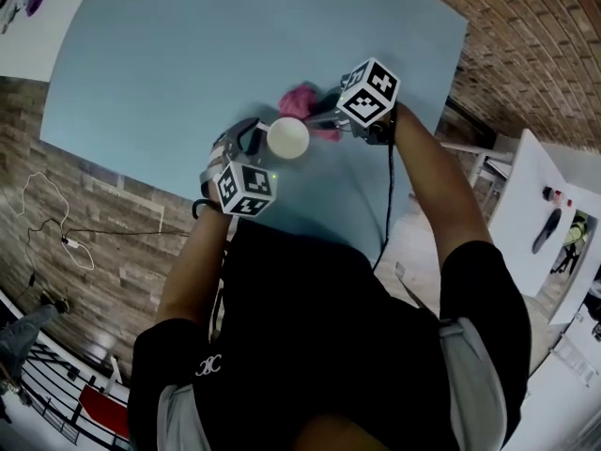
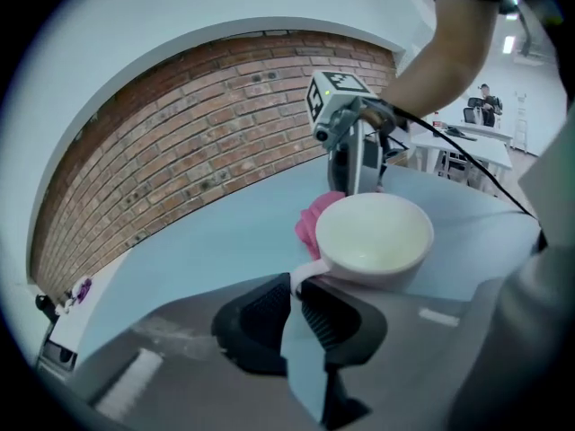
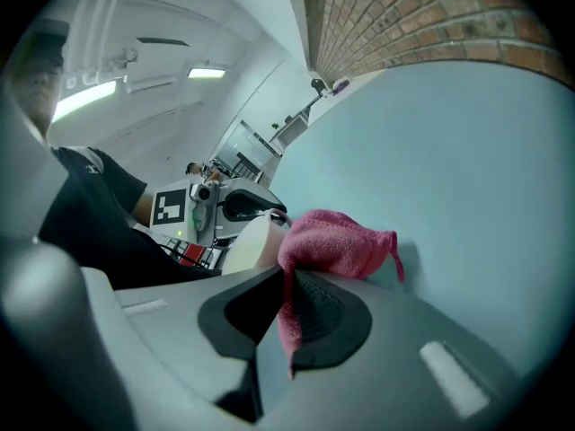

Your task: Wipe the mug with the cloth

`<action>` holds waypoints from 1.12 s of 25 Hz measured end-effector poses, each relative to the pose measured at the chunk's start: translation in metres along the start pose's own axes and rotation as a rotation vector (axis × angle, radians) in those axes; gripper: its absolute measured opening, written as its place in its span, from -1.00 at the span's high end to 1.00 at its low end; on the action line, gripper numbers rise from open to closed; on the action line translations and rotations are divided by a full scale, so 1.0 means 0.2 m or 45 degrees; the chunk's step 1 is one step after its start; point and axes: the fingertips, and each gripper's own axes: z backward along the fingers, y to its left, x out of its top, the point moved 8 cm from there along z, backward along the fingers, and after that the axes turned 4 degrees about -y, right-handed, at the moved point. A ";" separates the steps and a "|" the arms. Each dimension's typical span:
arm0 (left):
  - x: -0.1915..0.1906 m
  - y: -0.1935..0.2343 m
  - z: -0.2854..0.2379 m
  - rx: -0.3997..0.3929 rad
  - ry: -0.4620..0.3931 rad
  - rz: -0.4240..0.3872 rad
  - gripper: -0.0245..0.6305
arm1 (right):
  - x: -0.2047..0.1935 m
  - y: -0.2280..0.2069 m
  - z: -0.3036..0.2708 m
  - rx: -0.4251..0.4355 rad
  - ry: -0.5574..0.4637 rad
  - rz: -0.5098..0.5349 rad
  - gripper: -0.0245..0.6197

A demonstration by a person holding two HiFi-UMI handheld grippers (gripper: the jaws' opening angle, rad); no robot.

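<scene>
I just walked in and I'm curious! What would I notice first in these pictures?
The white mug catches the eye first, in the middle of the head view against the blue table. The left hand-held gripper holds it by its handle. Right beside it is a bright pink cloth, pinched in the right hand-held gripper.

I find the mug [image 2: 373,236] glossy, smooth, ceramic-looking; the cloth [image 3: 337,241] soft nappy terry; table [image 1: 188,64] smooth matt; pads [image 3: 322,317] of my right gripper [image 3: 286,290] ribbed matt black; brick wall [image 2: 198,142] rough.
</scene>
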 end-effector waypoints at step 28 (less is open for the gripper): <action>0.00 -0.32 0.09 0.027 0.115 0.356 0.76 | -0.44 0.33 -0.16 -0.591 -0.599 -0.054 0.80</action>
